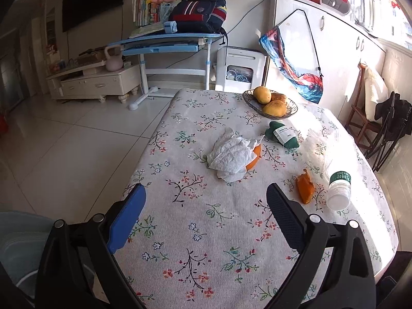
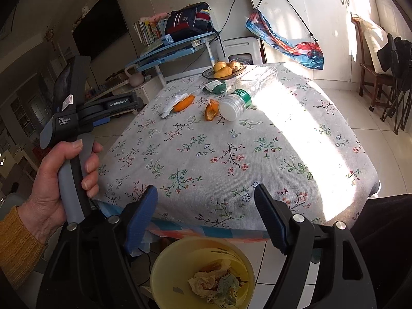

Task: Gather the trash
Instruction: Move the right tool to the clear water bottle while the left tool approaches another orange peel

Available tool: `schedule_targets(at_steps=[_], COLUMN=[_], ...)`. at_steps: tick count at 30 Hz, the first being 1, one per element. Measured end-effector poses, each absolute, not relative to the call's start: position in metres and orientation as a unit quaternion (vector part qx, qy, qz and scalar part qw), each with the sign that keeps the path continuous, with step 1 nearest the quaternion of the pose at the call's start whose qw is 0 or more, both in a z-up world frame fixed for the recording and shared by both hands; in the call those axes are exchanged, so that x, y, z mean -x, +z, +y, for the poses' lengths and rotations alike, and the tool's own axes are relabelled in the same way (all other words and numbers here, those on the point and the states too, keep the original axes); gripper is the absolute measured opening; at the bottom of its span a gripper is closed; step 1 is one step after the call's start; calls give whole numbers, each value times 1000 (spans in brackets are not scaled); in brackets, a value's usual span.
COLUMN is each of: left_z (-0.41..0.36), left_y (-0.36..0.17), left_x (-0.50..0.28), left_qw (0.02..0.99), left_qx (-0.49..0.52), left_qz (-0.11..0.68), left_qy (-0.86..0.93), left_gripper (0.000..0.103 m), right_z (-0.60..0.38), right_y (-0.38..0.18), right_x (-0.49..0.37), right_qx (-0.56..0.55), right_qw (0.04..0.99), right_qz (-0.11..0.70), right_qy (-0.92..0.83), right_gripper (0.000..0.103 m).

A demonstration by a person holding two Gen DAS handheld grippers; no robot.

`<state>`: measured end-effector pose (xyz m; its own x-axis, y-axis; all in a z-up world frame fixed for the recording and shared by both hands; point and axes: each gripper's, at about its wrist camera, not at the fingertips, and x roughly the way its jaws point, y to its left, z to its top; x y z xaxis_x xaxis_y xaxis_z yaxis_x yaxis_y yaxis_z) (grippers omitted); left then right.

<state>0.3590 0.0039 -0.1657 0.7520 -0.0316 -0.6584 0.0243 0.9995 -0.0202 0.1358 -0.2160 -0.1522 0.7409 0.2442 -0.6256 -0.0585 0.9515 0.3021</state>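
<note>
Left hand-held gripper [image 1: 206, 200]: jaws wide, empty, tilted down over the desk's [image 1: 231, 244] near edge
Right hand-held gripper [image 2: 206, 200]: jaws wide, empty, above yellow bin [image 2: 164, 265]

Two orange peels [image 1: 305, 185]; one crumpled tissue [image 1: 231, 154]; one plastic bottle [image 1: 339, 190]; one green pouch [image 1: 282, 136]; three fruits in one bowl [image 1: 292, 110]; one yellow bin [image 2: 164, 265].

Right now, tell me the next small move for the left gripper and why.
Probably ease the left gripper forward to straddle the crumpled tissue. Its jaws stand open and empty, and the tissue, draped over an orange peel, is the trash most directly ahead. The right gripper, also open and empty, hangs above the yellow bin, which already holds scraps.
</note>
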Motion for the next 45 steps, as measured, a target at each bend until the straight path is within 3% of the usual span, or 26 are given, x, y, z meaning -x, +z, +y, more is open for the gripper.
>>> schedule_targets(at_steps=[15,21,27,28,30,35,41,43,45], left_z=[-13,-23,-54,-55,-59,-93,-110,-114,-118], left_y=[-192,-183,-187,-187,-189,-195,-209,-213,-217], left_x=[-456,-436,-415,-416,-416,-407,-417,-420,-421], left_qw=[920,923,924,921,911,902,891,889,887], left_qx=[-23,4,-36,-27,-7,-54,-34,-33,-40], left_qz=[391,380,369,375,390,396,431,437,441], left_qy=[-13,-63,-93,-105,-131,-162,-142,-135,-132], left_gripper=[92,92,92,92,92,92,91,89,76], right_z=[-269,-269,-267,-267,-267,-274,-283,-286,-288], right_y=[-155,-160,-170,-171,-172,-172,-169,-167,-166], right_x=[-280,-317,-339,-341,-344,-346,-342,-339,-337], right_qx=[-225,-221,-202,-199,-192,-179,-148,-128,-115], right_qw=[909,906,904,904,904,903,894,893,893], right_qz=[350,362,377,379,383,389,418,426,431], right_qy=[3,-4,-11,-10,-5,15,55,62,64], right_gripper=[81,81,81,80,68,68,68,68,68])
